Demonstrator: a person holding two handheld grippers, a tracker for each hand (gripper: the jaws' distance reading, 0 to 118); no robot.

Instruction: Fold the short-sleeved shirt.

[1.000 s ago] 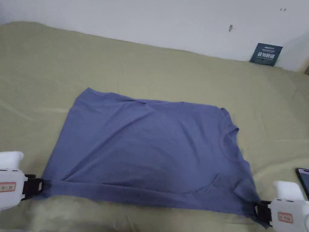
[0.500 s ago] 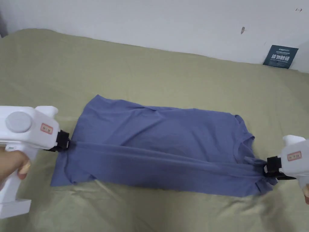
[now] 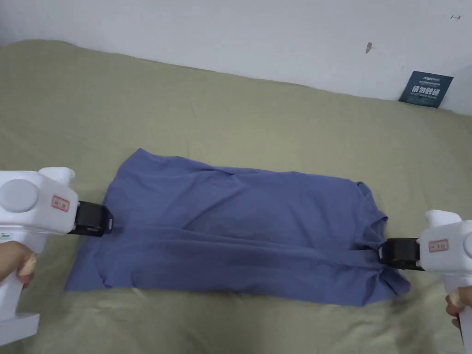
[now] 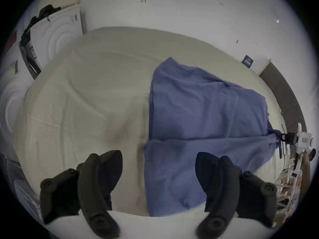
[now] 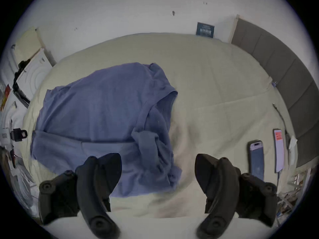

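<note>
A blue short-sleeved shirt (image 3: 239, 230) lies on the olive bed sheet (image 3: 230, 115), its near long edge folded up over the middle, collar at the right. My left gripper (image 3: 110, 221) hovers at the shirt's left edge with its jaws spread apart and nothing between them (image 4: 158, 158). My right gripper (image 3: 379, 252) sits at the collar end, also open, with the bunched sleeve (image 5: 151, 144) lying loose just ahead of it (image 5: 158, 158). A hand holds each white handle.
A dark card (image 3: 425, 89) leans on the white wall at the back right. A phone (image 5: 256, 156) and a white paper slip (image 5: 278, 149) lie on the sheet to the right. A grey headboard (image 5: 276, 66) bounds the right side. White appliances (image 4: 57, 35) stand left.
Both grippers carried the near edge of the shirt up over its middle, then opened and let it drop. The fold now lies slack on the shirt.
</note>
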